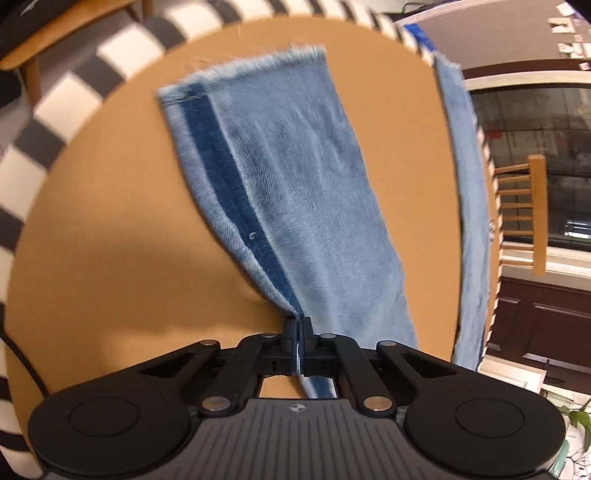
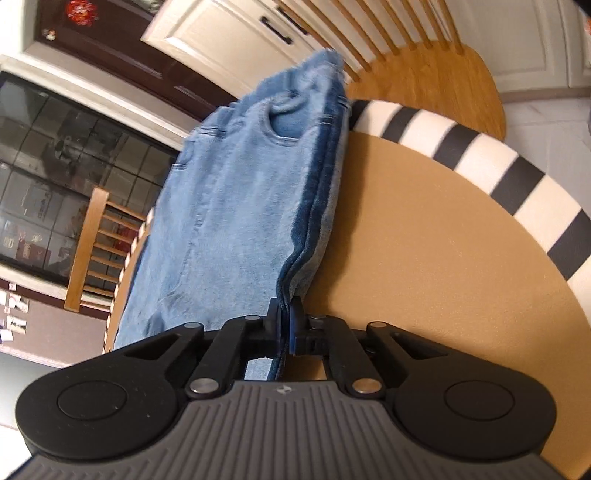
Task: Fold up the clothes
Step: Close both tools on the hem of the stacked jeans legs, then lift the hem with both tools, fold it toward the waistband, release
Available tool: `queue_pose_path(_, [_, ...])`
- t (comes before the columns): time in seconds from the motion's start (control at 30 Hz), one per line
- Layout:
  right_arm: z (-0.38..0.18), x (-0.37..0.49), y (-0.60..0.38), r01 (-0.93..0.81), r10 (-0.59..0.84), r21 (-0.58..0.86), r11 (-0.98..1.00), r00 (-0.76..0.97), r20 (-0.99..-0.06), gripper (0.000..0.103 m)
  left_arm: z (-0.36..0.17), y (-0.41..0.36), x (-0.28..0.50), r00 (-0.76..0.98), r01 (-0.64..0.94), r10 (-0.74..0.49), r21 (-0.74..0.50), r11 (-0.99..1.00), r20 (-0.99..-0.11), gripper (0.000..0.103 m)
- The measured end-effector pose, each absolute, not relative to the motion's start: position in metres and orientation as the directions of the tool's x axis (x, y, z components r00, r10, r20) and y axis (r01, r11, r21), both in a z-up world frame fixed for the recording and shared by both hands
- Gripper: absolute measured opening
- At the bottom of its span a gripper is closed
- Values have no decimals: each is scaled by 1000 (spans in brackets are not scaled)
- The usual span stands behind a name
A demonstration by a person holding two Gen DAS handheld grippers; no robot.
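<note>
Light blue jeans lie on a round tan table. In the left wrist view a jeans leg [image 1: 295, 177] with a frayed hem stretches away from my left gripper [image 1: 297, 325], which is shut on the leg's seamed edge; the cloth rises toward the jaws. The other leg [image 1: 469, 206] runs along the table's right rim. In the right wrist view the waist and pocket end of the jeans [image 2: 236, 192] lies ahead, and my right gripper [image 2: 284, 314] is shut on the folded side edge of the denim.
The table [image 1: 110, 229] has a black-and-white striped rim [image 2: 480, 155]. Wooden chairs stand around it: one by the window [image 1: 532, 218], one at the far side [image 2: 436, 74]. White cabinet doors [image 2: 221, 29] and a dark window [image 2: 55, 155] are behind.
</note>
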State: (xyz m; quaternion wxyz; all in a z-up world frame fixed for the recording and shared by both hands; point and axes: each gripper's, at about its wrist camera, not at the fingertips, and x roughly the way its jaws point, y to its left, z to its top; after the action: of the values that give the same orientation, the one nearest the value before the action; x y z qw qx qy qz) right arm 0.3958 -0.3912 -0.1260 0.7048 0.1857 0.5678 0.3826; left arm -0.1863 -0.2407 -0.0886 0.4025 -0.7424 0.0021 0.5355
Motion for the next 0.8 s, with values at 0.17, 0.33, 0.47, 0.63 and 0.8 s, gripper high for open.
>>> queue_pose_path(0.17, [-110,386,-393,-363,780,718,594,41,-625,3,-68,-241,-197,432,-436,488,-649,-623,-758,1])
queue_pose_path(0.33, [-102,383,-398,-349,790,734,583,32,-612,3,-59,-233,-196,433,-417,509,-666,-618,-744,1])
queue_pose_path(0.47, [-86,386,-388,-341,803,749,569,33,-595,3,-49,-201,-178,438,-403,542,-696,-594,-717,0])
queue_pose_path(0.63, [-48,387,-335,-415,792,708,571,52,-608,3,-23,-141,-176,458,-386,592,-748,-539,-663,0])
queue_pose_path(0.8, [-7,383,-249,-452,786,682,574,72,-614,4,-1,-44,-167,477,-373,622,-783,-497,-621,0])
